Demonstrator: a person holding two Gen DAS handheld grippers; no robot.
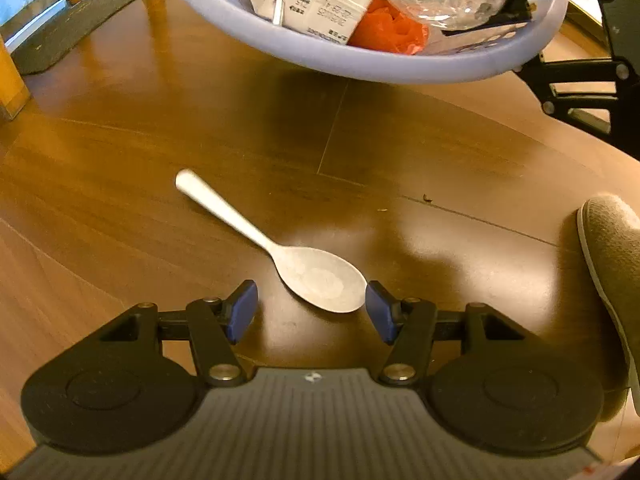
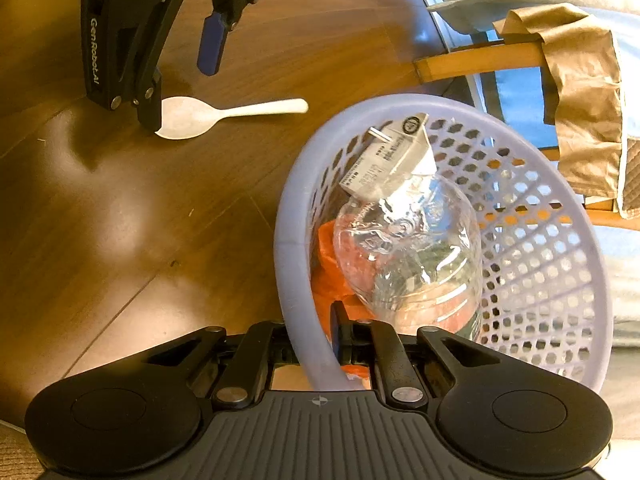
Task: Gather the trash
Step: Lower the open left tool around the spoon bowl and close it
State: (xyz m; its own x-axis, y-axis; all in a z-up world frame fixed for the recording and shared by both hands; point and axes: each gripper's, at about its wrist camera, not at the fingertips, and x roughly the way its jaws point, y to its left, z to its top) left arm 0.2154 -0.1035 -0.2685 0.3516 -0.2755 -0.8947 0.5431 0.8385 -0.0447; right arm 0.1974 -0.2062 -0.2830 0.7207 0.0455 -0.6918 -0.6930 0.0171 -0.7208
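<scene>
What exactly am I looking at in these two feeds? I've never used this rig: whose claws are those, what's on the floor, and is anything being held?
No robot arm here: a person carries a two-finger gripper in each hand, each with a fisheye camera looking along its fingers.

The left wrist view shows the left gripper, open, low over a white plastic spoon lying on the wooden floor; the spoon's bowl sits between the blue pads, not yet pinched.

The right wrist view shows the right gripper clamped on the rim of a lavender basket. Inside lie a clear plastic bottle, a white carton and orange plastic. The same spoon and left gripper appear at top left.
</scene>
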